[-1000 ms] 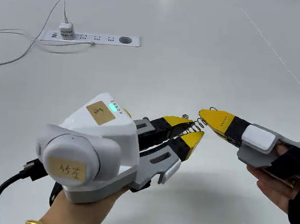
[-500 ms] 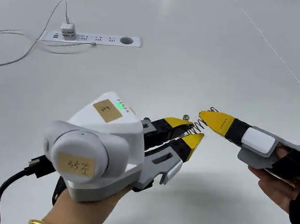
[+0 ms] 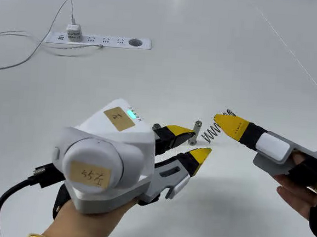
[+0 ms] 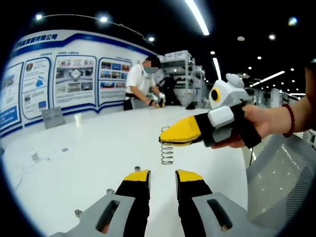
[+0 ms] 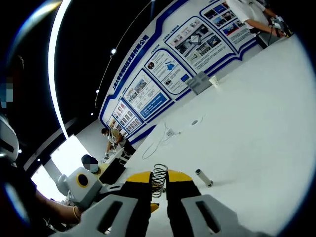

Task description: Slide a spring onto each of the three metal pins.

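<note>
Right gripper status: we find its yellow-tipped jaws clamped on the spring. The grip is near one end (a single loop protrudes past the jaws in the head view), and the remaining coils hang free toward the white table. The free end of the spring sits just beside one metal pin on the table. We cannot tell whether the two touch, nor whether the pin stands or lies. Facing the spring from the opposite side is the left gripper, its jaws standing apart with a plain gap between the yellow tips. In the left gripper view the spring hangs directly ahead of that gap. The pin is just past the tip of the left gripper's upper jaw in the head view. We note a second pin close to the base of that same jaw. Well apart, at the far side of the table, lies a power strip with a white charger plugged in and a cable trailing off to the left.
</note>
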A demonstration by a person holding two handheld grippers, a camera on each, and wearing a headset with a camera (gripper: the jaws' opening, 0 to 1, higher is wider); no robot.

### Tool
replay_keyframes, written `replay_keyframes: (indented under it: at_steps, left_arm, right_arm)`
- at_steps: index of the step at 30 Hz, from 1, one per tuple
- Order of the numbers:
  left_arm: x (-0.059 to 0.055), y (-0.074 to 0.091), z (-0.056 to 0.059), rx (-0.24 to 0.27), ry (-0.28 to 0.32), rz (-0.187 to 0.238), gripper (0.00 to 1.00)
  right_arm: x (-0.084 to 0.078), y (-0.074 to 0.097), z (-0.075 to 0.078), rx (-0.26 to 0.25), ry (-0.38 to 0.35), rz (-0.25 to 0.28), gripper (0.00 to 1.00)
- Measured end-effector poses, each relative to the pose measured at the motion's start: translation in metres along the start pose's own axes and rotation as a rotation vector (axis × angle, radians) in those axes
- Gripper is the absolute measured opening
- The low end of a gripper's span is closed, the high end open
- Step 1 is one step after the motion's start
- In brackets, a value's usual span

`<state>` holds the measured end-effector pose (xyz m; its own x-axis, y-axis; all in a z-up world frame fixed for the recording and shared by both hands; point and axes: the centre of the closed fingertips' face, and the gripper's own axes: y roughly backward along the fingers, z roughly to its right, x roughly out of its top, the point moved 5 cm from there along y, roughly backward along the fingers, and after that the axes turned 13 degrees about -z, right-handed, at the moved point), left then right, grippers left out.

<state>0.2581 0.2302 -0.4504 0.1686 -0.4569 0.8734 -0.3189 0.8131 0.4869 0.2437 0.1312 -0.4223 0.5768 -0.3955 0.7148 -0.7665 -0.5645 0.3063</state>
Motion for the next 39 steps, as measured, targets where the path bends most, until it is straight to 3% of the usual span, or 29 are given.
replay_keyframes:
  at_steps: [13, 22, 39]
  left_arm:
    - [-0.007, 0.009, -0.005, 0.024, 0.045, -0.035, 0.36]
    - [-0.016, 0.019, -0.013, 0.059, 0.063, -0.064, 0.49]
    - [-0.026, 0.039, -0.027, 0.135, 0.117, -0.062, 0.73]
  right_arm:
    - [0.004, -0.001, 0.003, -0.060, 0.128, -0.002, 0.11]
    - [0.010, 0.000, 0.008, -0.085, 0.164, 0.006, 0.11]
    - [0.017, -0.004, 0.011, -0.119, 0.248, -0.008, 0.12]
